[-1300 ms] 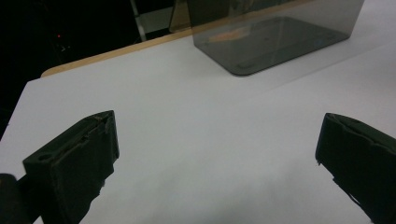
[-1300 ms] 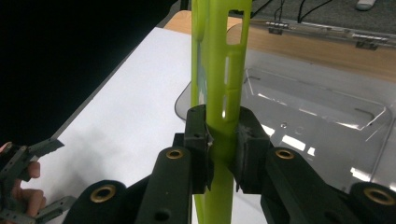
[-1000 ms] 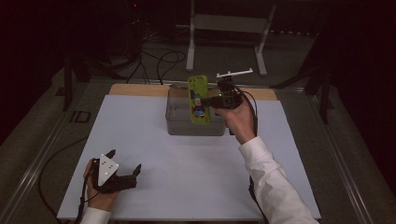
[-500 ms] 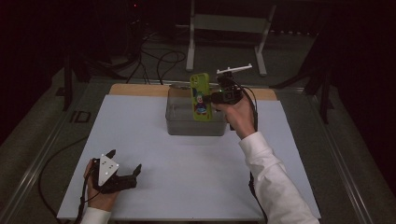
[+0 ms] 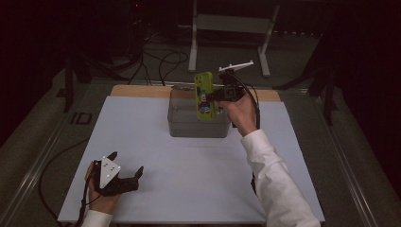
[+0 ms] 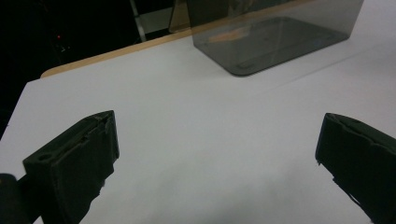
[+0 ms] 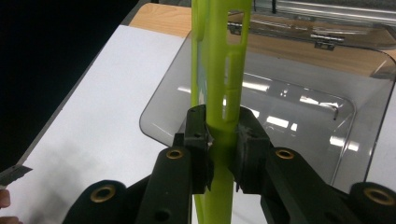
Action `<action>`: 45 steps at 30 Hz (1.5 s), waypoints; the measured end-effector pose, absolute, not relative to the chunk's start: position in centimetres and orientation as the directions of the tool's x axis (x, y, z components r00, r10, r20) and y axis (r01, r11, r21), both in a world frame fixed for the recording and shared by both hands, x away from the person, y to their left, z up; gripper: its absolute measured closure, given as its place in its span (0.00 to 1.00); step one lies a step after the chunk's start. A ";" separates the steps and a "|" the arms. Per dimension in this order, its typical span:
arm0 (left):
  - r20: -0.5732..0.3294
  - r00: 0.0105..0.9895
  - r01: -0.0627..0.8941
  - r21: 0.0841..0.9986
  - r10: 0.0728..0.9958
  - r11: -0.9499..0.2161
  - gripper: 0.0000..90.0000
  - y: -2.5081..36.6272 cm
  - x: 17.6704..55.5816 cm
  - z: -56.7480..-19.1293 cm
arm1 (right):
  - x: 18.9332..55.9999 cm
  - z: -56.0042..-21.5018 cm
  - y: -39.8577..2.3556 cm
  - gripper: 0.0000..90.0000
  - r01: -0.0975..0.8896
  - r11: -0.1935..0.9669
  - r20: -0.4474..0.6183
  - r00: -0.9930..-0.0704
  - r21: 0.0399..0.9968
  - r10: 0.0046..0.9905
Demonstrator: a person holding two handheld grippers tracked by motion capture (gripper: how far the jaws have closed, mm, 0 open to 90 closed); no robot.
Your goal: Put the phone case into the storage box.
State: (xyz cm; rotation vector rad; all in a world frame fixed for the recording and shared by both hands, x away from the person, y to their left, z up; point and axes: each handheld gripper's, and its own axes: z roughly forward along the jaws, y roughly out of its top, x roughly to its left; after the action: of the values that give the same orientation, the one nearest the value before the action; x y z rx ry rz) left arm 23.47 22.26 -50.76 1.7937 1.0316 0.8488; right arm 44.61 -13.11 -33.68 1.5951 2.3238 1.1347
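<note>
Above the smoky clear box at the far middle of the white table, my right gripper has its jaws clamped on a lime-green phone case. I hold the case upright on its edge, its printed cartoon side facing me in the high view. From the right gripper view the case rises straight between my two black pads, which press on its thin edge from both sides, and the box lies open beneath it. Near the table's front left corner, my left gripper rests low on the surface, jaws spread wide with nothing between them, well apart from the box.
</note>
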 end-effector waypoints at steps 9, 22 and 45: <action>0.131 0.423 0.299 0.914 0.897 -0.274 0.00 22.3 23.4 -50.7 | 45.3 -33.9 -13.5 0.86 0.778 0.158 0.300 -0.410 0.608 0.861; 0.130 0.422 0.298 0.915 0.897 -0.273 0.00 22.3 23.4 -50.7 | 46.1 -34.5 -14.1 0.86 0.796 0.137 0.281 -0.361 0.589 0.889; 0.131 0.423 0.296 0.915 0.897 -0.273 0.00 22.3 23.4 -50.7 | 46.9 -35.2 -14.3 0.86 0.817 0.125 0.251 -0.313 0.564 0.916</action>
State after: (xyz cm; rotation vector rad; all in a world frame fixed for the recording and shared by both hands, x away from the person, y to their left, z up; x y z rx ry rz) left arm 23.42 22.29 -50.71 1.7910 1.0288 0.8511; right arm 46.86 -14.35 -35.24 1.7386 2.2327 0.9485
